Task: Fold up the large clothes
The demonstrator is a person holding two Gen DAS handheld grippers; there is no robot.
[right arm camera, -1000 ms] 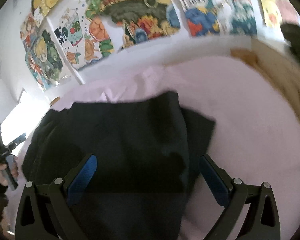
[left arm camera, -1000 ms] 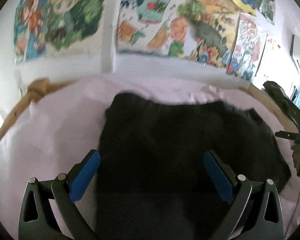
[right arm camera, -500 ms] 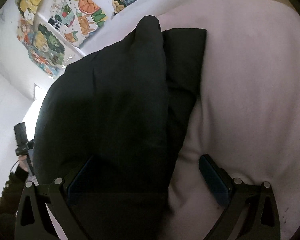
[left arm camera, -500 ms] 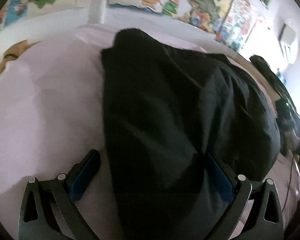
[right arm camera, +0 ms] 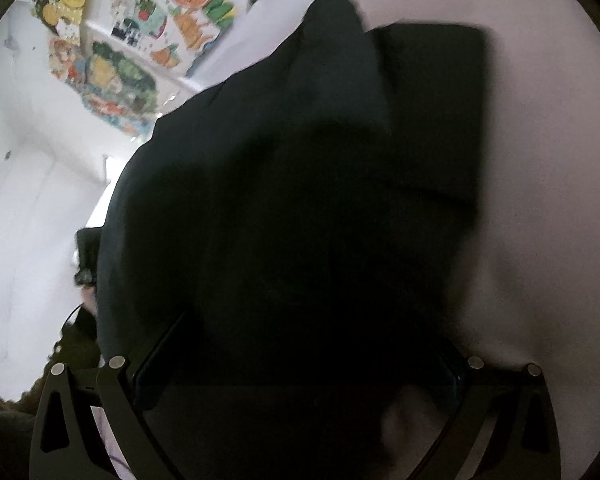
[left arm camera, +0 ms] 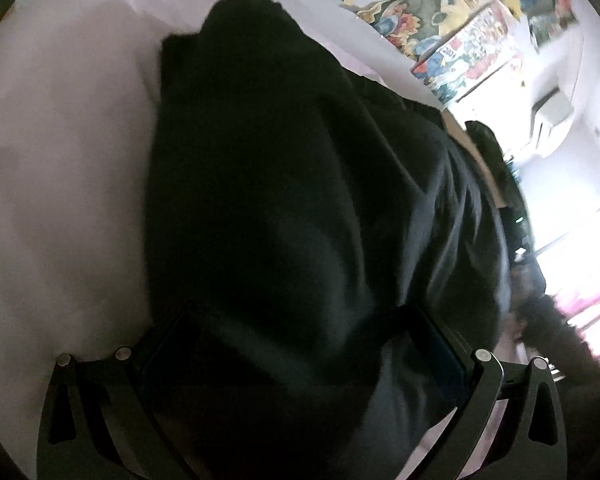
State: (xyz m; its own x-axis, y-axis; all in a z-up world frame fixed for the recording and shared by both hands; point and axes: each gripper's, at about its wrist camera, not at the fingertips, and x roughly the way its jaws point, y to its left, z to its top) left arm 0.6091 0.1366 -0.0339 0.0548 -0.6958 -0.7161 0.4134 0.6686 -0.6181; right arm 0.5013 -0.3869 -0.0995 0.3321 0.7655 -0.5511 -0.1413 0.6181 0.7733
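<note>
Straddling the dark cloth, my left gripper has its fingers spread wide, one on each side of a bunched ridge of the black garment; the fabric fills the gap between them, but neither pad presses on it as far as I can see. The blue pad of the right-hand finger shows dimly against the cloth, and the other finger is mostly lost in shadow.

My right gripper is likewise spread apart, with the same black garment heaped between and over its fingers; the picture is too dark there to tell whether cloth touches the pads.

Out from the fingers, the garment lies on the pale pink sheet of the bed, running away from me toward the far edge. In the right wrist view a flat folded layer of it sticks out toward the bed's right side, under a raised hump that reaches furthest toward the far edge. Bare sheet lies to the right of it, and in the left wrist view bare sheet lies to the left.

Beyond the bed's far edge, bright cartoon posters hang on the white wall, and the same posters show in the right wrist view. An air conditioner sits high on the wall at the right.
</note>
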